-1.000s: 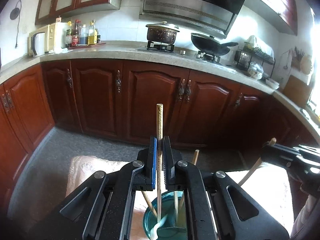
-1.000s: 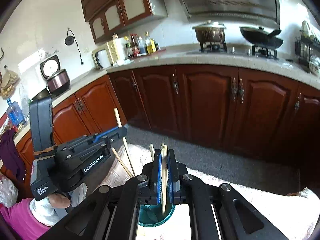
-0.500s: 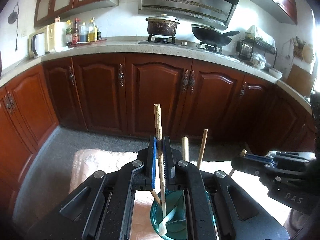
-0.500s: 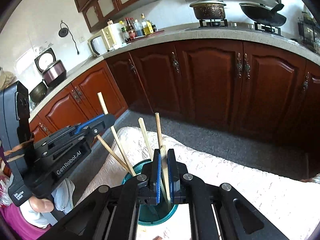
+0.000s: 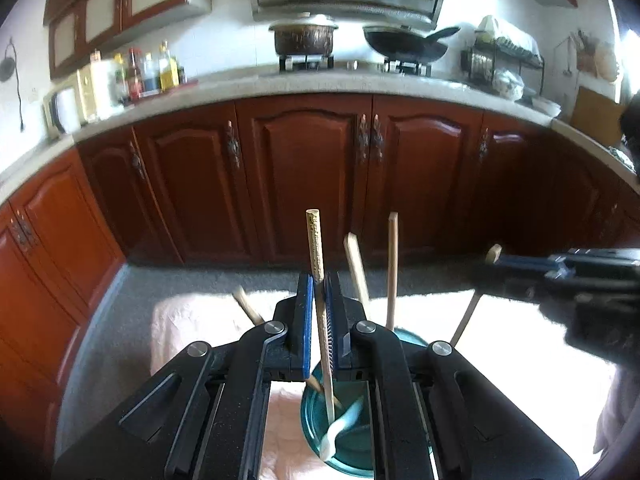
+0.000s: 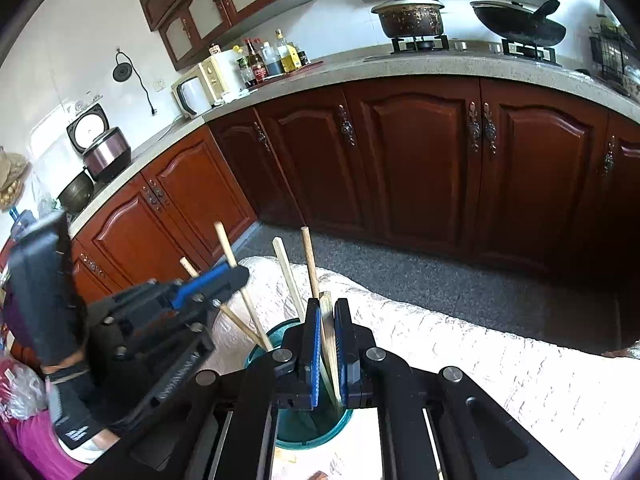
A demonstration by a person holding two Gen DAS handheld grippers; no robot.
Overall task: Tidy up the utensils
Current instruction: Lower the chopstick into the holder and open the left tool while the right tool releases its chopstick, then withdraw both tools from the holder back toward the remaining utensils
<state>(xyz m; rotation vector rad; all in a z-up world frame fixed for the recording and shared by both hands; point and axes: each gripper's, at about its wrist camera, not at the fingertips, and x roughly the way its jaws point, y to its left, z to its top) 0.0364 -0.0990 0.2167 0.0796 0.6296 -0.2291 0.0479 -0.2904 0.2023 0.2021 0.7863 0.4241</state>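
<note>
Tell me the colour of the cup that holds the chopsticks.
Teal, see-through; the cup shows best in the right wrist view.

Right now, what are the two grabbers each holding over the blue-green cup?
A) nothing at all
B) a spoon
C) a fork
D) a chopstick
D: the left gripper is shut on a speckled chopstick, and the right gripper is shut on a pale chopstick, both with their lower ends inside the teal cup.

No legible txt or labels anywhere.
</note>
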